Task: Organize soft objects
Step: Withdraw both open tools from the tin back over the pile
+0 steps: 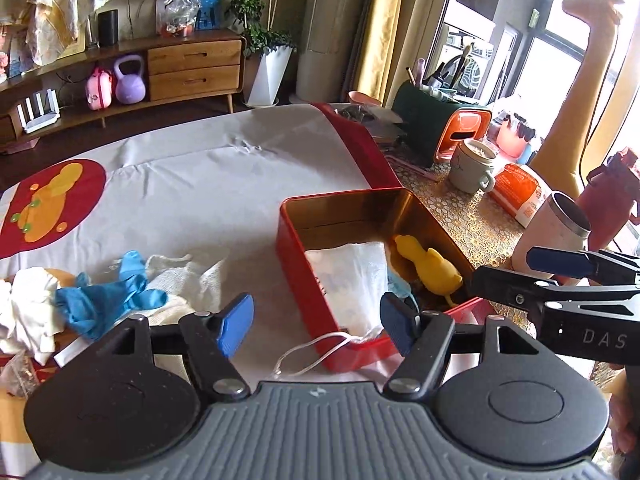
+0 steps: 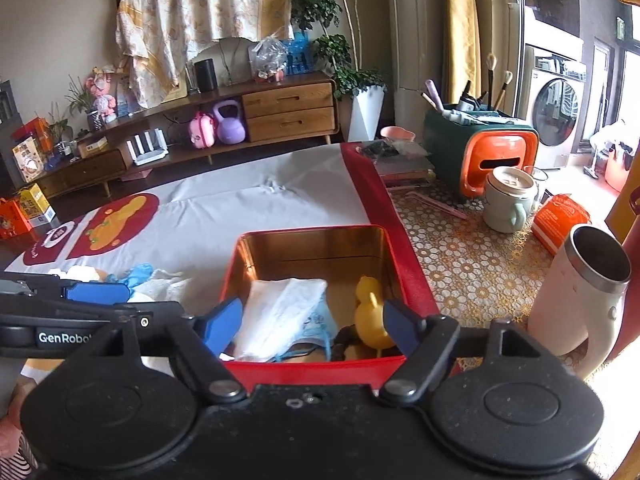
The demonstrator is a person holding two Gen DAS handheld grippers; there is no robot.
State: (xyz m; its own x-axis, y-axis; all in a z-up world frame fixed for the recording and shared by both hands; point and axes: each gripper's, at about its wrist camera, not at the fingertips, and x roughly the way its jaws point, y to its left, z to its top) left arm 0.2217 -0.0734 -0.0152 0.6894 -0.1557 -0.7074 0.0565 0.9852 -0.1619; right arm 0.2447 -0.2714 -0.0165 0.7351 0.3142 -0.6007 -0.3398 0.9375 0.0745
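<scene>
Grippers both stand with jaws apart and nothing between the pads. The left gripper (image 1: pixel 316 326) hangs over the near left corner of the red tin (image 1: pixel 298 268), its blue pads (image 1: pixel 236 324) clear of the tin's contents. The right gripper (image 2: pixel 314 326) hangs over the tin's near rim (image 2: pixel 316 370), and its dark arm also shows at the right edge of the left wrist view.

Inside the tin (image 2: pixel 244 248) lies a white folded cloth (image 2: pixel 280 312) on the left, with a pale blue mask (image 2: pixel 316 326) just under its right edge. A yellow soft toy (image 2: pixel 370 312) lies along the right wall, and something dark lies beside it at the near end; what it is cannot be told. A white cord (image 1: pixel 308 354) trails from the cloth over the near rim onto the table.

Left of the tin, on the white sheet (image 1: pixel 192 176), lies a loose pile: a blue glove (image 1: pixel 108 292) on top of a cream towel (image 1: pixel 188 276), with crumpled white fabric (image 1: pixel 28 312) further left.

Right of the tin, on the patterned tablecloth (image 2: pixel 472 264), stand a white flask (image 2: pixel 580 300), a pale green mug (image 2: pixel 508 204) and an orange packet (image 2: pixel 560 220).
</scene>
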